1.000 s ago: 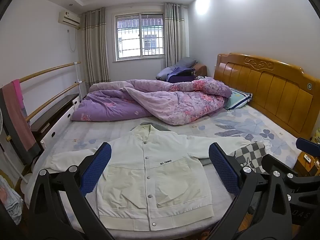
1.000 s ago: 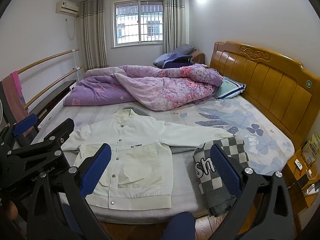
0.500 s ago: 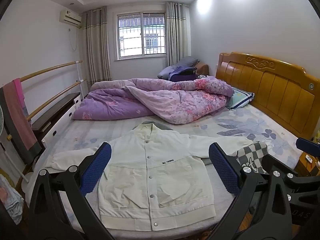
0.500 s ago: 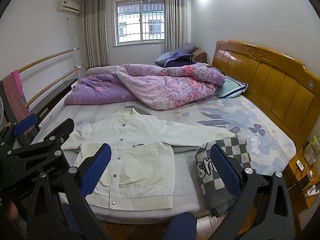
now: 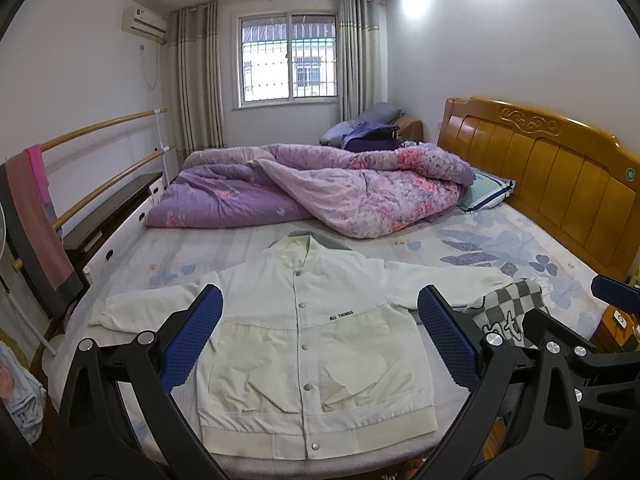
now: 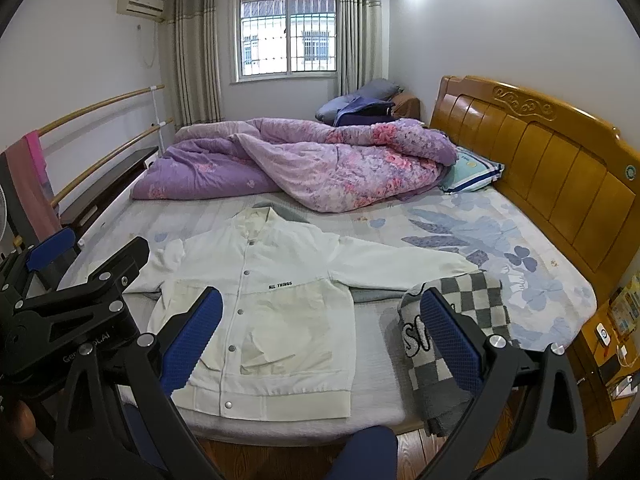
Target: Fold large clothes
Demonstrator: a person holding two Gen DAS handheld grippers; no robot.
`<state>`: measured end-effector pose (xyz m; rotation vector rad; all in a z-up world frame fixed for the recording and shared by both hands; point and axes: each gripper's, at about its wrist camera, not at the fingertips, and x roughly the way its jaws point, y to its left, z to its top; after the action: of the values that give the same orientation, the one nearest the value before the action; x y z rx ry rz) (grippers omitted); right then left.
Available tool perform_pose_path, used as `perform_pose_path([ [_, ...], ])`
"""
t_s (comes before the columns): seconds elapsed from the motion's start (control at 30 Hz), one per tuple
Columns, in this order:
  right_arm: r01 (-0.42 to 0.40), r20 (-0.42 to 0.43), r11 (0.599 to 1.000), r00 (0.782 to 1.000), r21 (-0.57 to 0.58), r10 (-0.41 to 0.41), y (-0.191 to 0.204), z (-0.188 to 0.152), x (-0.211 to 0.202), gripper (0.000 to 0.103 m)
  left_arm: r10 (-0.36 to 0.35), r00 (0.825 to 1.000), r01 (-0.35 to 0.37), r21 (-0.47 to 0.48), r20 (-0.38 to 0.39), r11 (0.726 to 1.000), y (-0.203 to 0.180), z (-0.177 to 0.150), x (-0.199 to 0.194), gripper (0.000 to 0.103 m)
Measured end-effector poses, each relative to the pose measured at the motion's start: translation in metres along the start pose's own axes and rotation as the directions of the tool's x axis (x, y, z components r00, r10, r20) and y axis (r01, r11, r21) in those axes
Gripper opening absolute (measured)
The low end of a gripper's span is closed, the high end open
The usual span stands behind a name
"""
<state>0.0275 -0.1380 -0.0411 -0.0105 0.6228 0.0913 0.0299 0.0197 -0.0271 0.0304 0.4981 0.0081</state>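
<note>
A cream snap-button jacket (image 5: 312, 344) lies flat, front up, sleeves spread, on the near part of the bed (image 5: 240, 248); it also shows in the right wrist view (image 6: 264, 312). My left gripper (image 5: 320, 340) is open and empty, held above the jacket's body. My right gripper (image 6: 320, 336) is open and empty, above the jacket's right side and a grey checked garment (image 6: 456, 328). The left gripper's body (image 6: 80, 304) shows at the left of the right wrist view.
A rumpled purple quilt (image 5: 320, 196) covers the far half of the bed. A wooden headboard (image 5: 560, 184) stands at the right, wooden rails (image 5: 100, 160) with hanging towels at the left. The checked garment (image 5: 508, 312) lies by the jacket's right sleeve. A nightstand (image 6: 612, 344) is at the far right.
Both cameras have shifted slightly; the jacket sits a little lower and nearer in view. Both grippers stay open and nothing on the bed has moved.
</note>
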Motion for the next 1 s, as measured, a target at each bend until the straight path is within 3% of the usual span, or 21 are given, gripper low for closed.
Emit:
perform_pose_path([
  [0.2,-0.027,-0.068,0.999,0.997,-0.033,0.025,0.018,-0.001,0.038,0.096,0.041,0.996,-0.042,-0.009,-0.075,0.999,0.019,-0.011,0.036,0.098],
  [0.4,-0.092,-0.176,0.993,0.981,-0.071,0.078,0.051,-0.010,0.097,0.096,0.111,0.976,-0.118,-0.028,-0.189,0.993,0.058,-0.035,0.086,0.098],
  [0.53,-0.158,-0.260,0.982,0.957,-0.099,0.128,0.085,-0.019,0.146,0.096,0.146,0.950,-0.164,-0.046,-0.274,0.985,0.091,-0.056,0.124,0.098],
  [0.73,-0.247,-0.363,0.958,0.914,-0.147,0.180,0.140,-0.037,0.218,0.095,0.144,0.919,-0.201,-0.122,-0.367,0.972,0.156,-0.096,0.183,0.098],
  [0.83,-0.294,-0.389,0.943,0.896,-0.155,0.215,0.168,-0.042,0.248,0.095,0.175,0.914,-0.244,-0.151,-0.365,0.958,0.188,-0.111,0.204,0.098],
  [1.0,-0.356,-0.383,0.921,0.882,-0.162,0.274,0.206,-0.040,0.292,0.095,0.128,0.912,-0.243,-0.261,-0.389,0.934,0.251,-0.134,0.242,0.098],
])
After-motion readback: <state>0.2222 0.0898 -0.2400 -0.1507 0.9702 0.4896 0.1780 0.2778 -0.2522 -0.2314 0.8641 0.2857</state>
